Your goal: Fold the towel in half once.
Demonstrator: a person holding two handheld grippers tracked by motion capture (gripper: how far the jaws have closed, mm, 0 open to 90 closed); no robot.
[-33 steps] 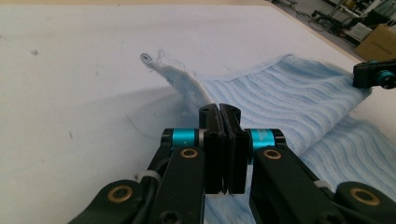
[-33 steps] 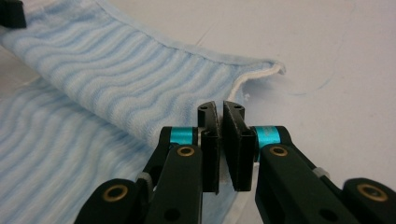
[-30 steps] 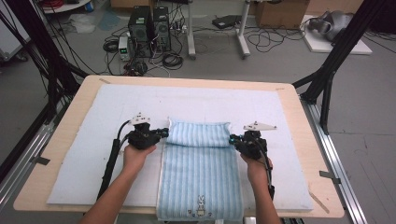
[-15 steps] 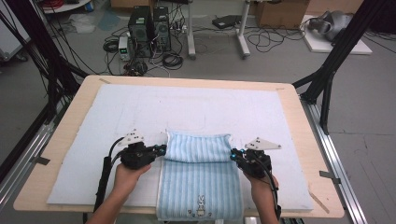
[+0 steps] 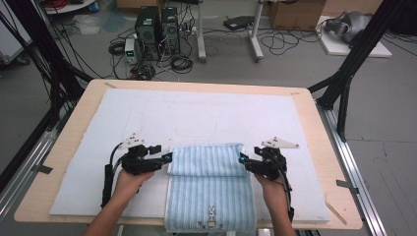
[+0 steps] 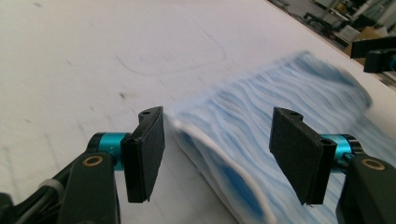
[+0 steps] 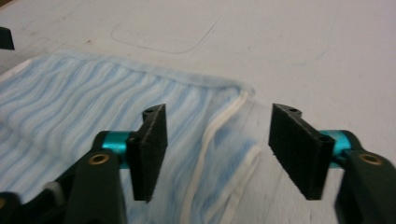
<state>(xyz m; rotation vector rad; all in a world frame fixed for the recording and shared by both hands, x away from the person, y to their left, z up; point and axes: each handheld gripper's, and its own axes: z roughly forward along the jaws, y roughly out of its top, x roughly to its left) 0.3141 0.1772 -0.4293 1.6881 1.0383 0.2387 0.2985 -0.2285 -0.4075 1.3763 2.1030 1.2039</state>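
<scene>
table point(image 5: 314, 105) | white mat point(image 5: 196, 113) on it | striped towel point(image 5: 209, 196) on mat

Black claws point(image 6: 215, 158) with flat dark pads on teal hubs, brass screws, trailing black cables.

— What lies under the work?
— A pale blue mat point(image 5: 196, 115) covers most of a light wooden table point(image 5: 319, 142); a faint rounded outline is drawn on the mat.
— And beyond the table?
— Two black computer towers point(image 5: 157, 24) stand on the grey floor among tangled cables point(image 5: 182, 61). A cardboard box point(image 5: 295, 14) sits farther right, and black frame struts point(image 5: 354, 59) rise at both sides.
</scene>
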